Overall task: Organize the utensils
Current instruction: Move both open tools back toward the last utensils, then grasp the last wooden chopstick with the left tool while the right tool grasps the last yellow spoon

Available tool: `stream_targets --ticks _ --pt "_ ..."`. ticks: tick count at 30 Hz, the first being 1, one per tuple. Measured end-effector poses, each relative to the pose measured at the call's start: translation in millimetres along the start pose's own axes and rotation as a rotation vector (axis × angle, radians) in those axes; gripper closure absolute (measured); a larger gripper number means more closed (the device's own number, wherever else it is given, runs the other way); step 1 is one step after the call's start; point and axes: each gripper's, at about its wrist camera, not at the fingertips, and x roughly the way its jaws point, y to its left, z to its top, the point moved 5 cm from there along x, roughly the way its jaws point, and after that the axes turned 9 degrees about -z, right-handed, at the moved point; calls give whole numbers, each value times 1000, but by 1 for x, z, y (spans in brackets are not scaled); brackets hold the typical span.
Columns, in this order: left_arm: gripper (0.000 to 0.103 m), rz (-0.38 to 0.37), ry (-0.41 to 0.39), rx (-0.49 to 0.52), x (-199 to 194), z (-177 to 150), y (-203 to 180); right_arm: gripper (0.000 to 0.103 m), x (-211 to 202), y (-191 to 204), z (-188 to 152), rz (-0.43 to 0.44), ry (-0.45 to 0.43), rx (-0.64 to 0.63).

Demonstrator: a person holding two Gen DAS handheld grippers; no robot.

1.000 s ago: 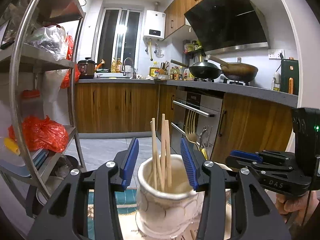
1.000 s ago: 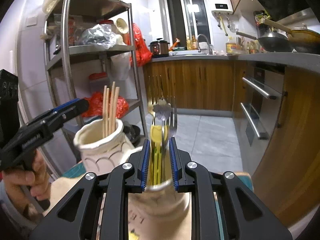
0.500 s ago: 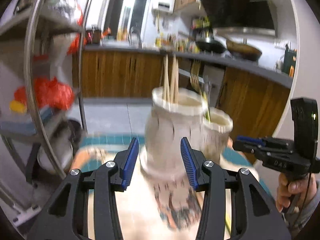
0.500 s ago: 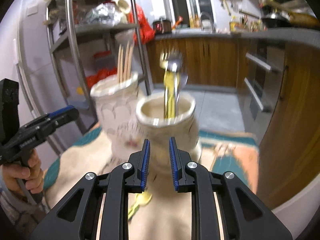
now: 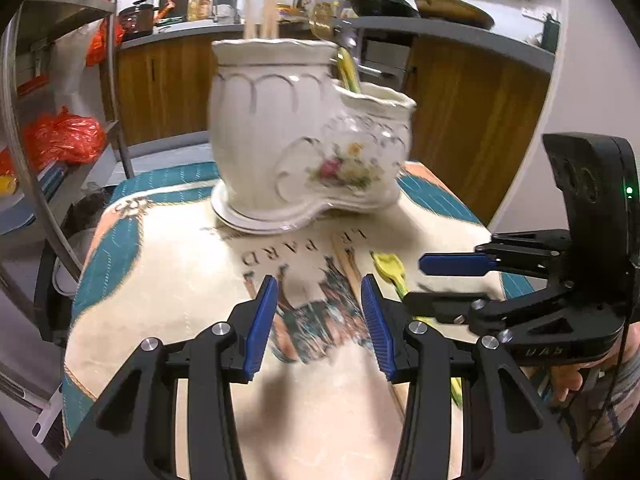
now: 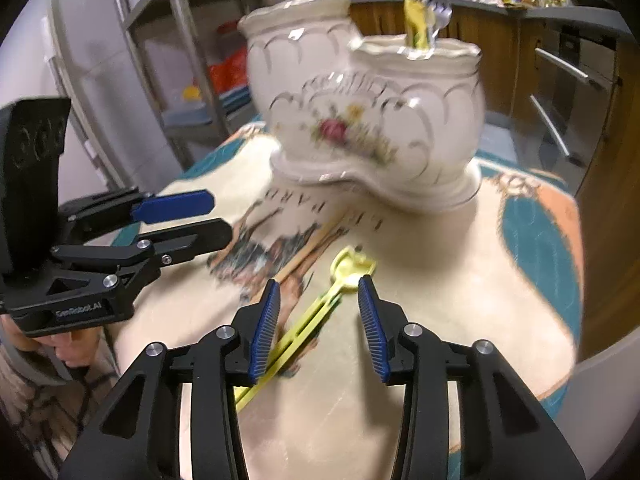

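**Over the cloth, both grippers drop from the holder to the loose utensils**

On the left, my left gripper (image 5: 318, 322) has come down from the holder's rim, where a second ago it straddled the tall cup with the chopsticks (image 5: 262, 8). Its jaws stand apart with nothing between them, low over the printed cloth (image 5: 160, 280). A loose chopstick (image 5: 348, 270) lies on the cloth just right of its gap, running under the right finger.

Centre, the white holder (image 5: 280, 140) stands on the cloth ahead of both grippers, chopsticks in its tall cup, forks (image 6: 420, 20) in its low one.

On the right, my right gripper (image 6: 318, 328) has let go of the fork it was clamped on and dropped away from the low cup; its jaws are opening, empty. That fork is filed, I judge, so the next round begins. The yellow spoon (image 6: 332, 300) lies flat on the cloth, its bowl just ahead of the gap and its handle running back under the left finger.
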Motion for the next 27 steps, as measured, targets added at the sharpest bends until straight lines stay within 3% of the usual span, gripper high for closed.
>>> stream_targets --ticks 7,12,22,27 --pt "59 -14 44 32 6 -13 -13 61 2 1 -12 -27 31 -32" --pt "59 -18 73 58 12 -16 -21 80 -3 -6 -15 -59 43 -94" --pt "62 6 184 128 38 -19 -31 81 -6 -28 -15 -76 152 -162" --pt "79 18 202 130 34 -17 -23 81 -6 -30 -16 -74 204 -211"
